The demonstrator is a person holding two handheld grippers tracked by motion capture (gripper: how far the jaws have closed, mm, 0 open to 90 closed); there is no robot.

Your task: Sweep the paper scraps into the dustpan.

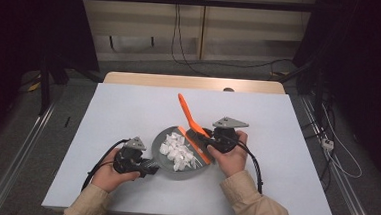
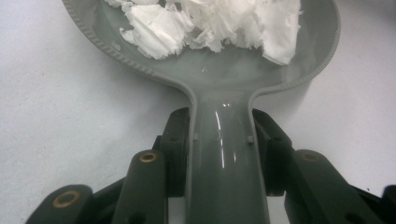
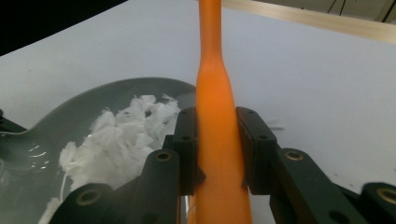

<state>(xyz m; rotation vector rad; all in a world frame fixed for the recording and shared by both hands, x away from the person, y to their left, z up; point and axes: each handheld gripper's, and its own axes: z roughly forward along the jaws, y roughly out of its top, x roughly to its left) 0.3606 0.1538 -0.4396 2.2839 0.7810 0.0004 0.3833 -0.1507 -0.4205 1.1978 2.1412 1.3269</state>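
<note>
A: High view first: grey pan [image 1: 178, 157] sits on the worktop [image 1: 128, 108], front centre, handle pointing toward the left claw [image 1: 149, 168].
B: Left claw clenched on that handle?
A: Yes, pads either side of it. Right claw [image 1: 200, 140] grips the orange spatula [image 1: 190, 120], long axis running away from the person, blade edge resting in the pan at its right rim.
B: And the white paper scraps [image 1: 178, 149]?
A: Piled in the pan, just left of the blade, so the push goes leftward.

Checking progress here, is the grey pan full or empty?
Partly full: white shreds lie piled in the grey pan, with bare grey bottom visible around them.
</note>
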